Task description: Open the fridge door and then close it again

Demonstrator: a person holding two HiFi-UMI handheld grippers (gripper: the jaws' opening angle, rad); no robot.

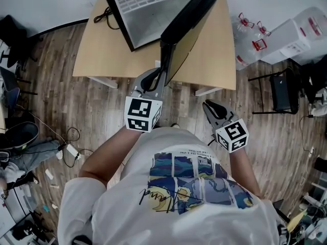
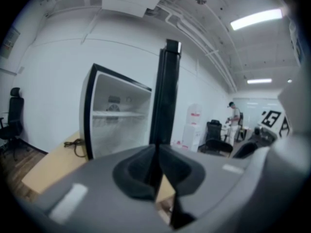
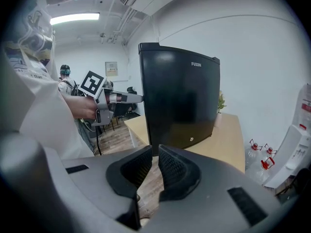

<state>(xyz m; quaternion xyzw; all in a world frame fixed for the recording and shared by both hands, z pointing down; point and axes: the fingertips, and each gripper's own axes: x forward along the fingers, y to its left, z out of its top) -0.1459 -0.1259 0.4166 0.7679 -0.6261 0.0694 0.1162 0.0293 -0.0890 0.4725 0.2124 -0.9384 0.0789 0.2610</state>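
Note:
A small black fridge (image 1: 153, 9) stands on a wooden table (image 1: 102, 50) with its white inside showing. Its door (image 1: 189, 24) is swung well open toward me. My left gripper (image 1: 161, 78) is shut on the door's free edge. In the left gripper view that edge (image 2: 167, 96) runs as a black upright bar straight down into the left gripper (image 2: 156, 154), with the shelved inside (image 2: 119, 120) to its left. My right gripper (image 1: 209, 106) hangs to the right of the door, below the table's edge, shut and holding nothing. The right gripper (image 3: 155, 152) faces the door's glossy front (image 3: 180, 101).
A cable (image 1: 104, 17) lies on the table beside the fridge. Water bottles (image 1: 250, 40) and a white box (image 1: 291, 40) sit to the right, with a black chair (image 1: 281, 93) nearer. Cables and a plug (image 1: 69, 147) lie on the wooden floor at left. A person (image 2: 234, 115) stands far off.

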